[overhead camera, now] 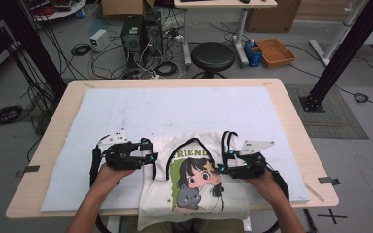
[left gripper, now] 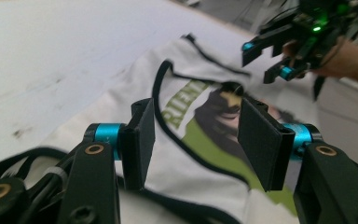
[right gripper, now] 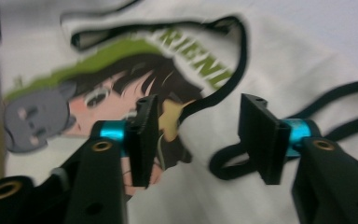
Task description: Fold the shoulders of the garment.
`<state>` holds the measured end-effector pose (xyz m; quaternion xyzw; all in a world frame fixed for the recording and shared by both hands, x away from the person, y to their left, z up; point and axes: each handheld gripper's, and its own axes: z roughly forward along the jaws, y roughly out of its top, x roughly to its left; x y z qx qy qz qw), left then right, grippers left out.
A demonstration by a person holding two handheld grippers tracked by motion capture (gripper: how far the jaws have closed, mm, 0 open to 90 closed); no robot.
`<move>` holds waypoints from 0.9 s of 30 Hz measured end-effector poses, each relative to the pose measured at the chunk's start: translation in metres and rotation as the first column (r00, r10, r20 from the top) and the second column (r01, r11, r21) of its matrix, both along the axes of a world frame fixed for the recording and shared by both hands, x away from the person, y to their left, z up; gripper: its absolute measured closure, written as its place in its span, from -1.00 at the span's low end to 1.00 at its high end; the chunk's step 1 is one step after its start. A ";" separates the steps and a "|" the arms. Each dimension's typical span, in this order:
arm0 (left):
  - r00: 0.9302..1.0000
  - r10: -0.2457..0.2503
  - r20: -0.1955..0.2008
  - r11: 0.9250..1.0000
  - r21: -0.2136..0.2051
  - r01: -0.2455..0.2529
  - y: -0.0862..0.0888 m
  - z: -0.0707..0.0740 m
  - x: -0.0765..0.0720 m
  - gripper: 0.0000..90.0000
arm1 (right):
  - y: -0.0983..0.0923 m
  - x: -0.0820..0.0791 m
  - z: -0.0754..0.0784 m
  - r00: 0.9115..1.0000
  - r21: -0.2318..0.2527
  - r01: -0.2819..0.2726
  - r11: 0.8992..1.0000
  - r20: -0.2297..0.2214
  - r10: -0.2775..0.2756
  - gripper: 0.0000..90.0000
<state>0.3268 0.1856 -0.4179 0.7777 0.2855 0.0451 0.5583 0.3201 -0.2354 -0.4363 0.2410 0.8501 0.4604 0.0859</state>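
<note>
One printed top, two grippers, four jaw pads

One white tank top lies on one white mat, which covers one wooden table. Two grippers work at it: the left gripper and the right gripper, each with two black pads (four in all), the fabric just beneath and between them. The print carries one girl and one grey cat. Beyond the fingertips stands one round stool.
</note>
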 end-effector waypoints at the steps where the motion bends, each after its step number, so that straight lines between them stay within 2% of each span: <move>1: 1.000 0.005 -0.003 1.000 0.014 -0.005 -0.002 -0.001 0.001 0.03 | 0.007 -0.001 -0.003 1.000 -0.058 -0.012 0.998 0.018 0.013 0.22; 2: 1.000 0.010 -0.007 1.000 0.029 -0.010 -0.004 -0.003 0.002 0.03 | 0.012 -0.001 -0.005 0.999 -0.108 -0.011 0.994 0.035 0.015 0.32; 3: 1.000 0.018 -0.008 0.999 0.030 -0.018 -0.005 -0.004 0.003 0.03 | 0.017 -0.001 -0.009 0.998 -0.189 0.003 0.982 0.056 0.008 0.55; 4: 1.000 0.018 -0.008 0.999 0.030 -0.018 -0.005 -0.004 0.003 0.03 | 0.017 -0.001 -0.009 0.998 -0.189 0.003 0.982 0.056 0.008 0.55; 5: 0.999 0.040 0.001 0.999 0.022 -0.040 -0.007 -0.005 0.006 0.03 | 0.015 -0.002 -0.009 0.997 -0.222 0.014 0.975 0.083 0.005 0.96; 6: 0.999 0.040 0.001 0.999 0.022 -0.040 -0.007 -0.005 0.006 0.03 | 0.015 -0.002 -0.009 0.997 -0.222 0.014 0.975 0.083 0.005 0.96; 7: 0.998 0.062 0.005 0.998 0.011 -0.062 -0.006 -0.006 0.008 0.03 | 0.006 -0.002 -0.003 0.995 -0.204 0.038 0.978 0.100 -0.018 0.98; 10: 0.995 0.102 0.006 0.995 -0.002 -0.102 -0.003 -0.008 0.013 0.02 | -0.013 -0.006 0.010 0.996 -0.113 0.033 0.993 0.082 -0.024 0.99; 12: 0.993 0.114 0.003 0.993 -0.002 -0.114 -0.001 -0.008 0.014 -0.02 | -0.020 -0.007 0.014 0.996 -0.097 0.034 0.995 0.080 -0.027 0.99; 13: 0.992 0.124 -0.001 0.992 0.000 -0.124 0.000 -0.009 0.015 -0.03 | -0.031 -0.009 0.018 0.999 -0.079 0.005 0.997 0.044 -0.002 0.99; 14: 0.992 0.127 -0.005 0.992 -0.003 -0.127 0.001 -0.009 0.016 -0.04 | -0.034 -0.011 0.019 1.000 -0.079 -0.013 0.997 0.014 0.014 0.99; 16: 0.992 0.129 -0.012 0.992 -0.007 -0.129 0.002 -0.010 0.017 -0.04 | -0.038 -0.013 0.017 0.996 -0.107 -0.070 0.992 -0.056 0.064 0.97; 17: 0.992 0.128 -0.013 0.992 -0.003 -0.128 0.002 -0.011 0.017 -0.04 | -0.040 -0.014 0.015 0.993 -0.116 -0.085 0.990 -0.091 0.074 0.84; 18: 0.992 0.128 -0.013 0.992 -0.003 -0.128 0.002 -0.011 0.017 -0.04 | -0.042 -0.014 0.013 0.992 -0.114 -0.085 0.990 -0.107 0.073 0.52; 19: 0.994 0.109 -0.022 0.994 0.006 -0.109 -0.001 -0.012 0.018 -0.04 | -0.043 -0.012 0.010 0.994 -0.077 -0.035 0.996 -0.107 0.027 0.34; 20: 0.995 0.094 -0.040 0.996 0.011 -0.094 -0.003 -0.013 0.017 -0.04 | -0.045 -0.010 0.009 0.994 -0.047 -0.021 0.999 -0.107 0.016 0.34; 22: 0.996 0.052 -0.073 0.998 0.038 -0.049 -0.011 -0.014 0.014 -0.03 | -0.044 -0.007 0.008 0.997 0.013 0.023 1.000 -0.070 -0.022 0.36; 23: 0.996 0.029 -0.084 0.998 0.061 -0.024 -0.014 -0.015 0.013 -0.03 | -0.041 -0.006 0.007 0.998 0.016 0.036 0.999 -0.053 -0.035 0.42; 24: 0.995 0.002 -0.097 0.995 0.101 0.008 -0.020 -0.017 0.011 -0.03 | -0.037 -0.006 0.005 0.998 0.002 0.043 0.999 -0.047 -0.043 0.46; 25: 0.995 -0.012 -0.100 0.991 0.132 0.026 -0.023 -0.018 0.011 -0.02 | -0.029 -0.004 0.002 0.998 -0.037 0.041 0.998 -0.041 -0.042 0.48; 26: 0.995 -0.014 -0.102 0.983 0.179 0.032 -0.028 -0.020 0.010 -0.02 | -0.024 -0.003 0.000 0.998 -0.070 0.034 0.997 -0.041 -0.037 0.49; 27: 0.995 -0.013 -0.101 0.977 0.212 0.035 -0.031 -0.021 0.009 0.02 | -0.016 -0.002 -0.005 0.998 -0.134 0.040 0.990 -0.034 -0.045 0.49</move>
